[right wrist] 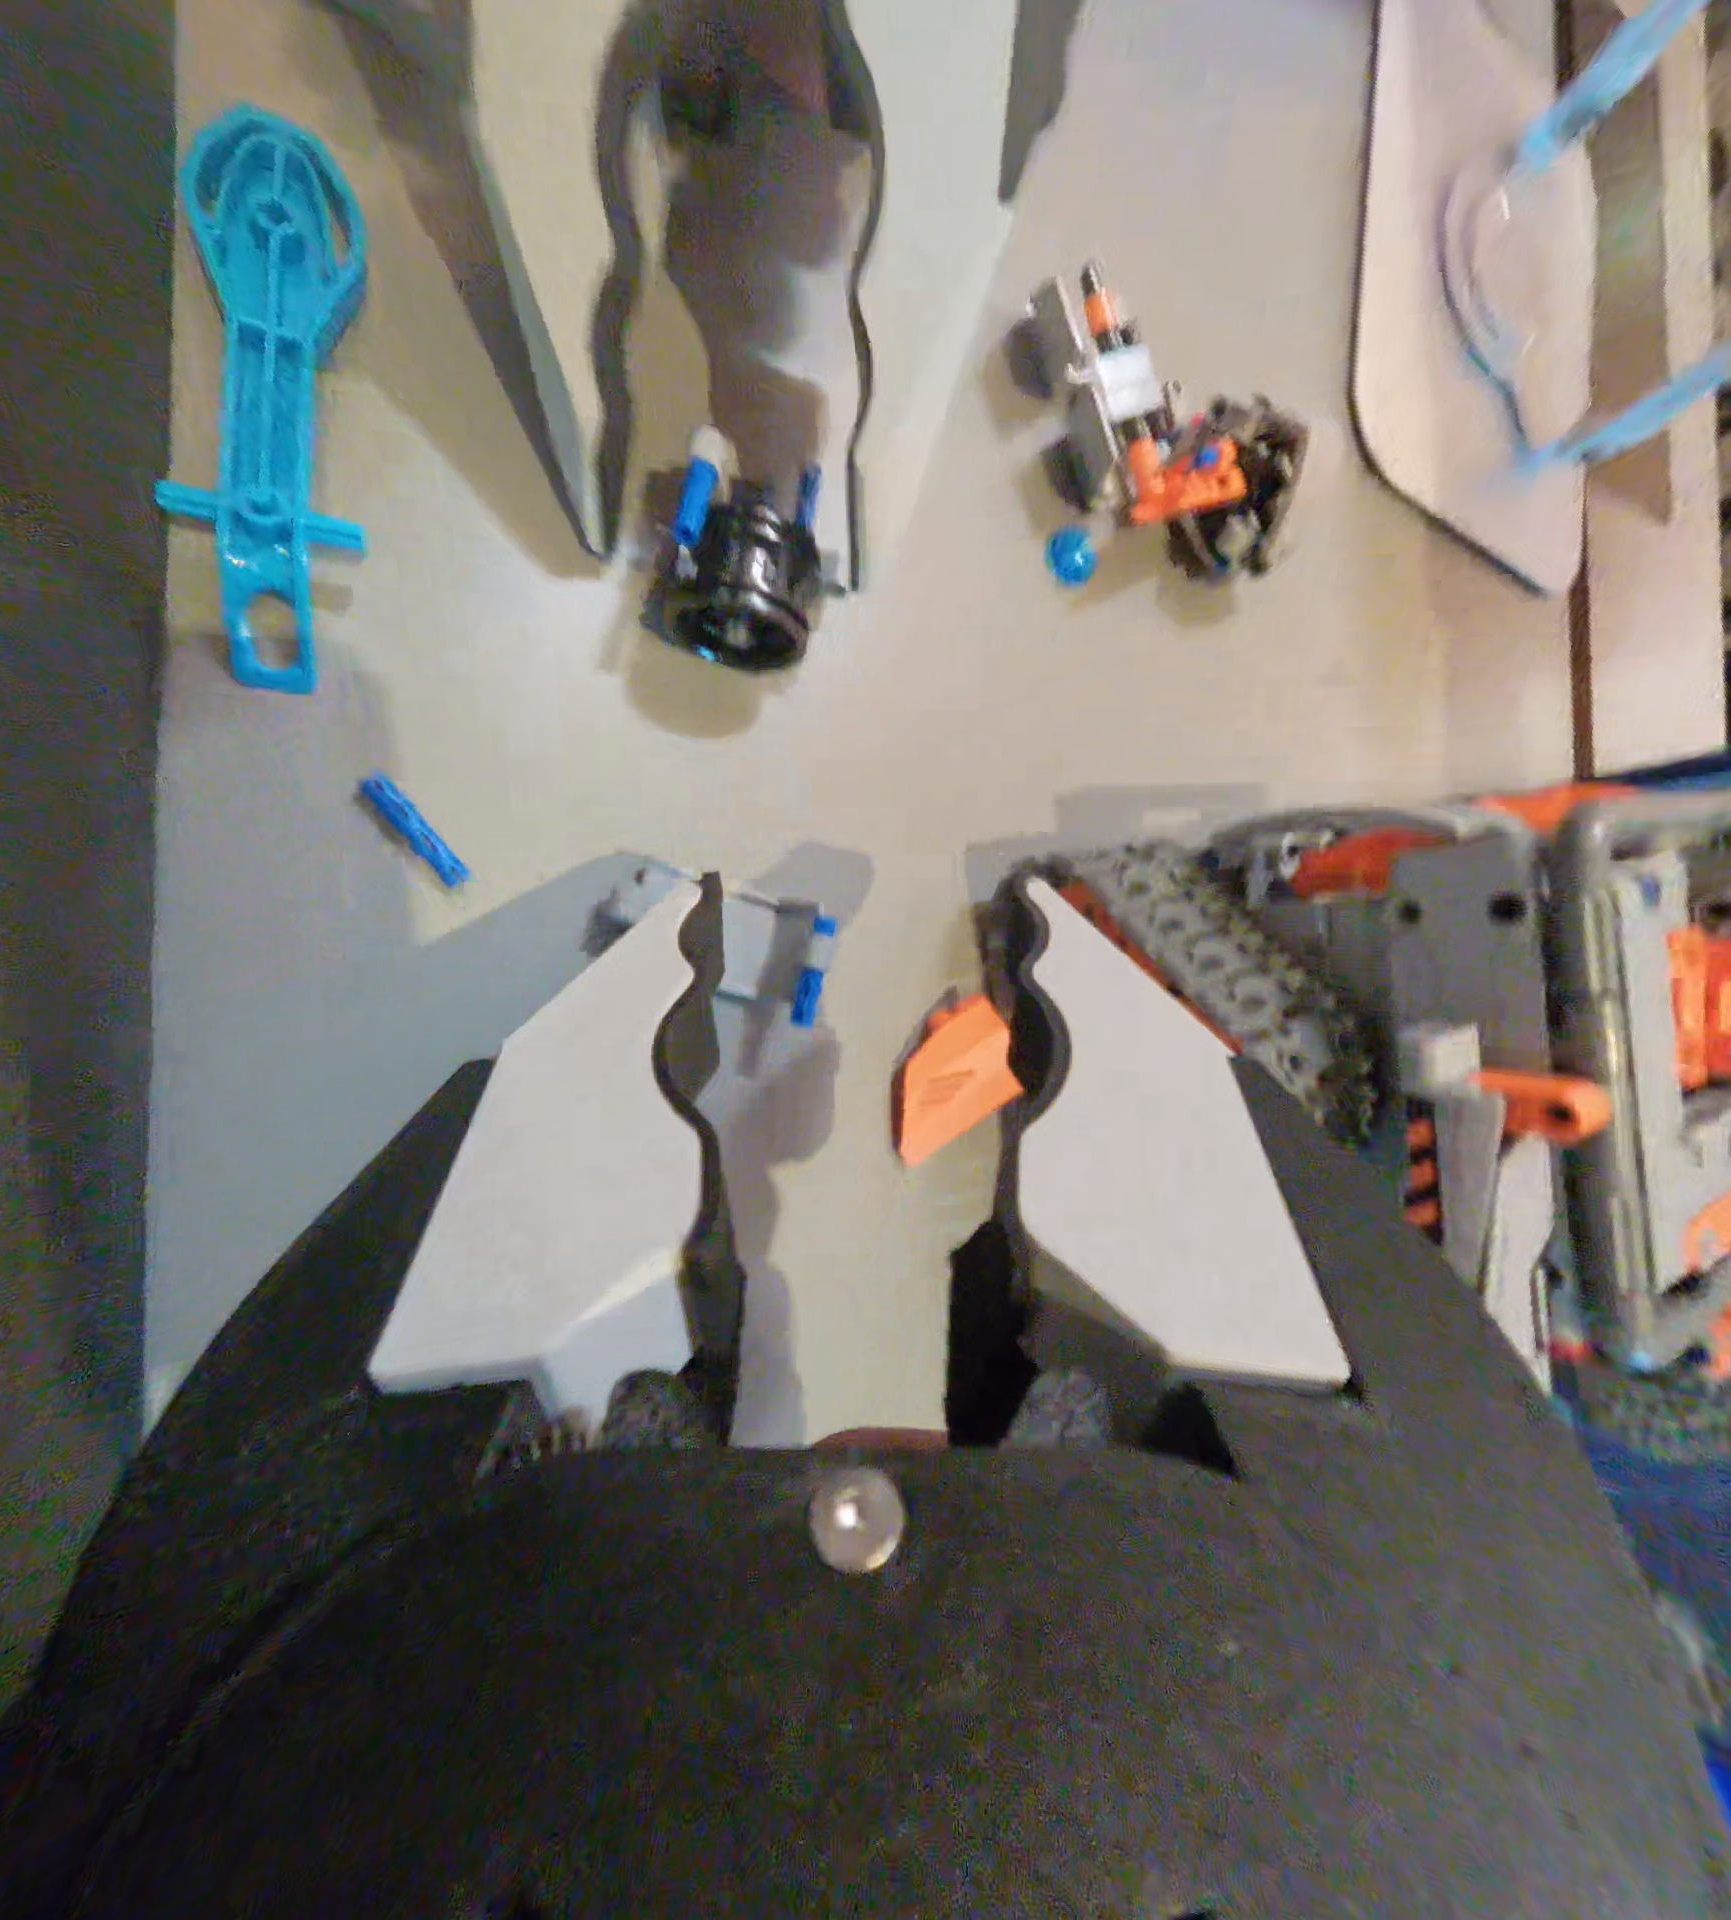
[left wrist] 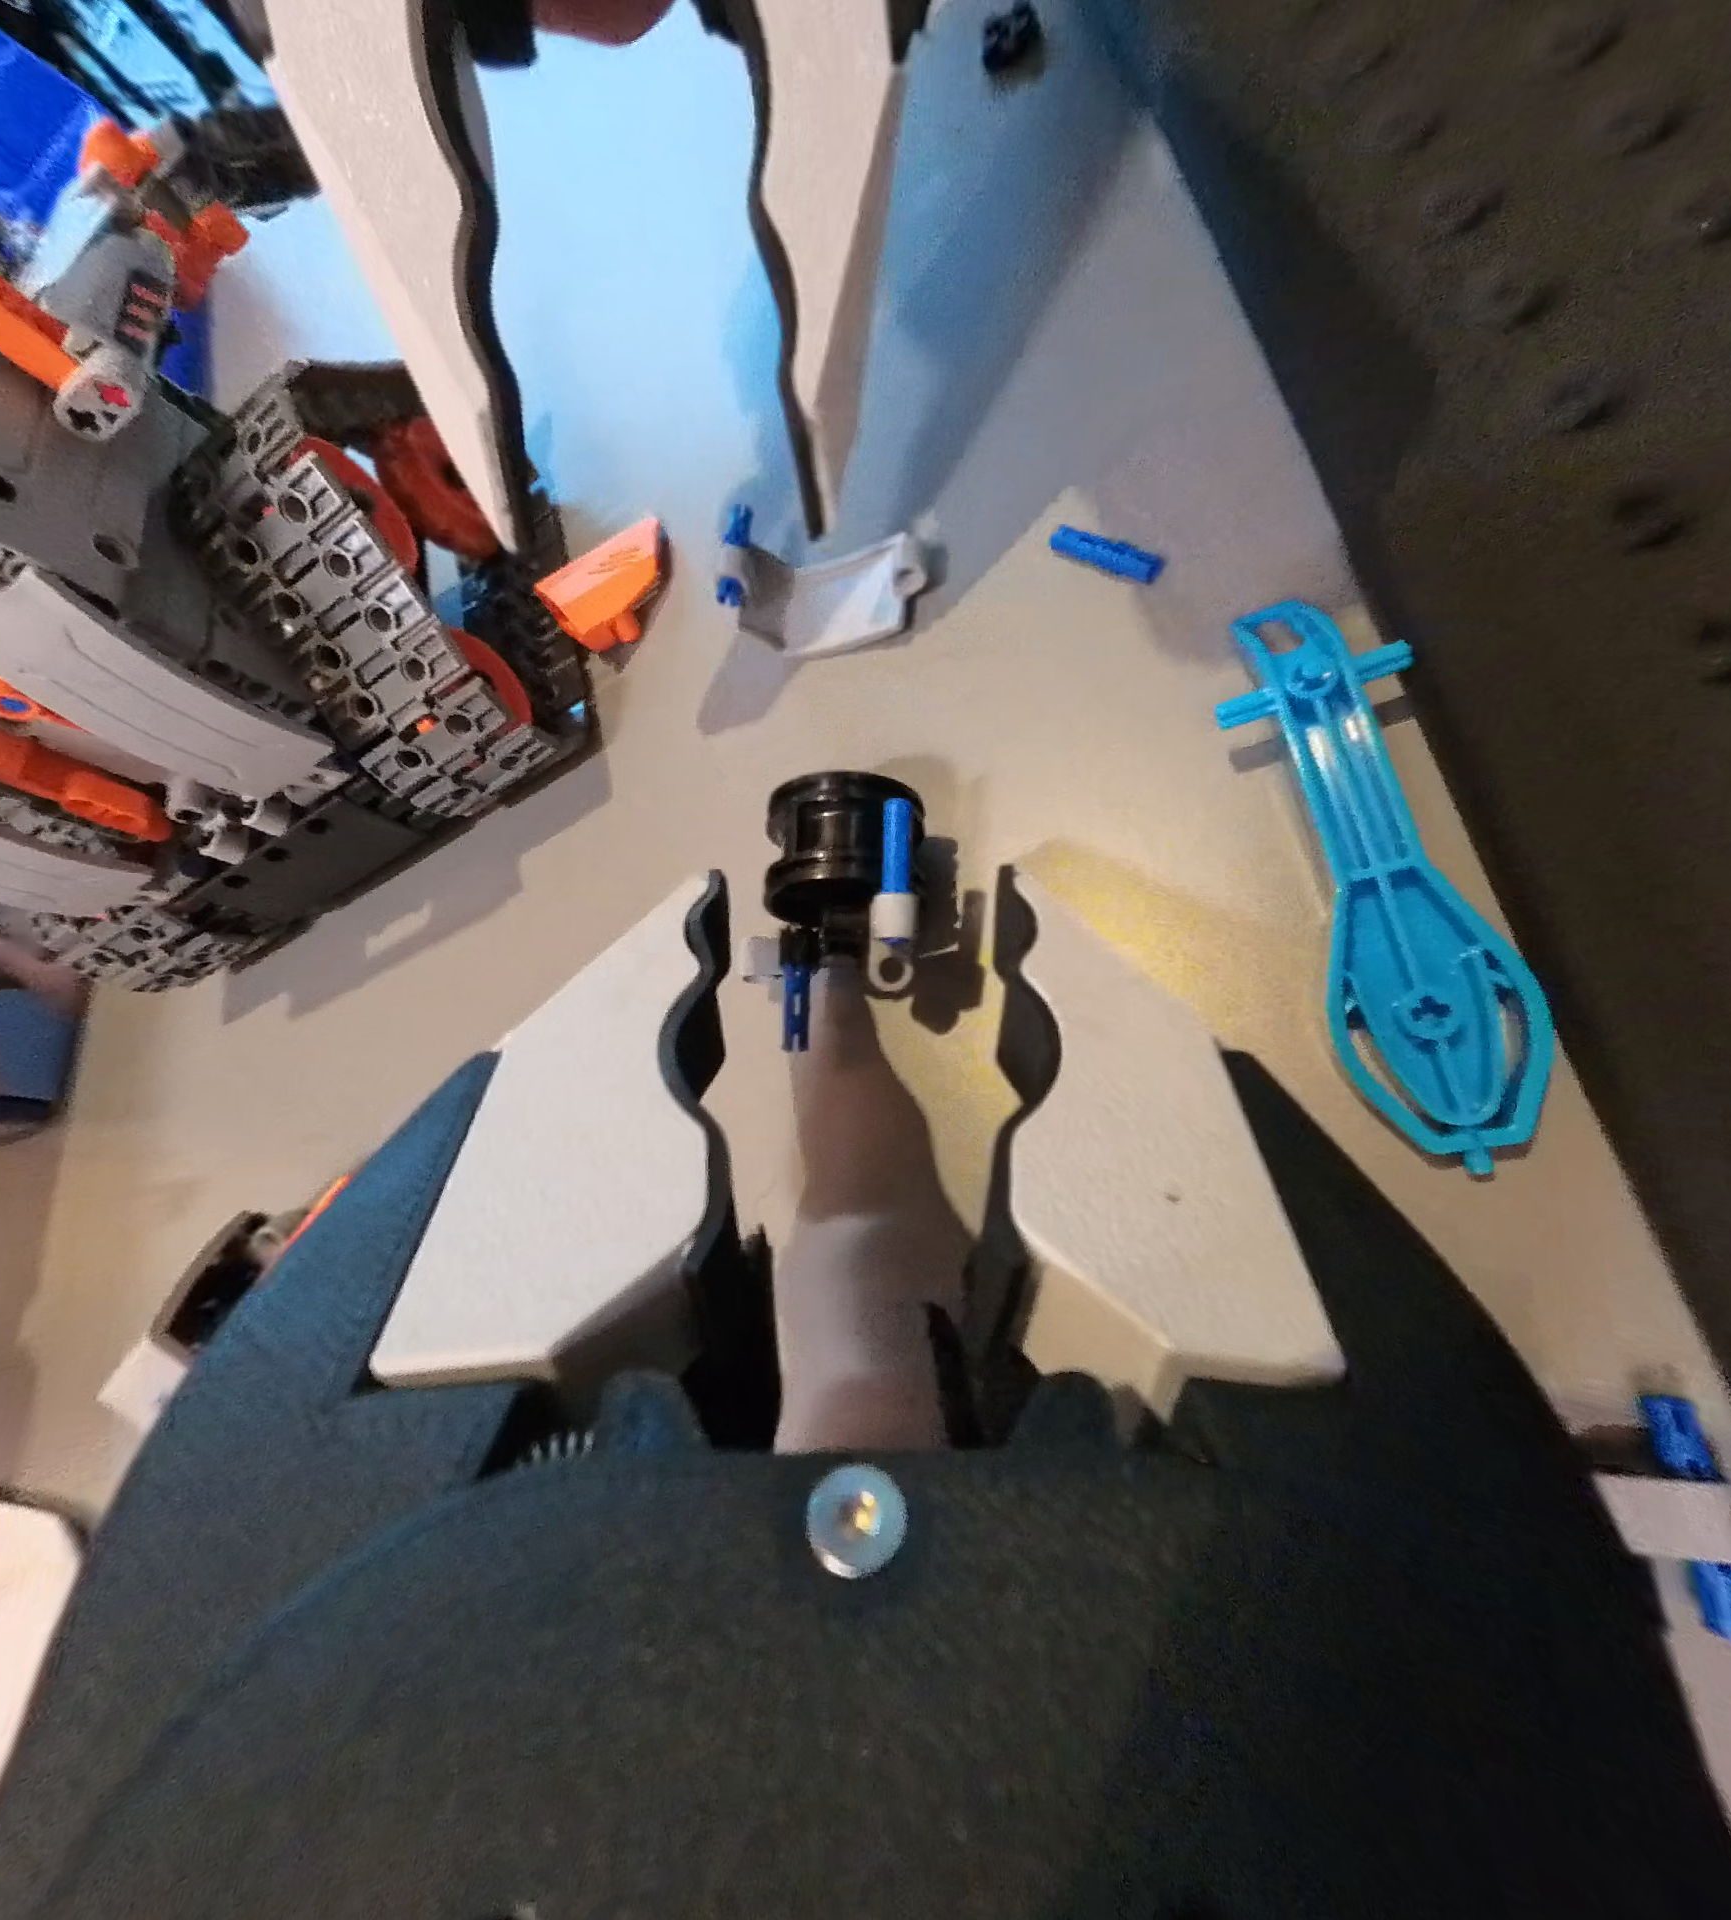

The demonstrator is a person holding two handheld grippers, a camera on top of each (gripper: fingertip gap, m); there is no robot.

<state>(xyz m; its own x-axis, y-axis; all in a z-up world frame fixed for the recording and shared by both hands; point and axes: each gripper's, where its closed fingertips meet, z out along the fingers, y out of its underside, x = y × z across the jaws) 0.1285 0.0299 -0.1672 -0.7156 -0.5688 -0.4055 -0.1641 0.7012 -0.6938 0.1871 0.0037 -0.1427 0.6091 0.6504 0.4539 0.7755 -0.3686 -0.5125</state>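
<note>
Left wrist view: the left gripper [left wrist: 861,883] stands spread wide about a black ribbed wheel hub [left wrist: 825,844] with blue pins, touching nothing.
Only the right wrist view shows a small grey-orange brick assembly [right wrist: 1157,436]; its right gripper [right wrist: 863,896], also spread and empty, hangs between a tracked brick vehicle [right wrist: 1443,1039] and a grey panel piece [right wrist: 762,951], an orange wedge [right wrist: 954,1081] beside one finger.

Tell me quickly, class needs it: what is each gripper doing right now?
Left gripper: open, holding nothing, fingers either side of the black wheel piece.
Right gripper: open, holding nothing, above the grey panel and orange piece.
</note>
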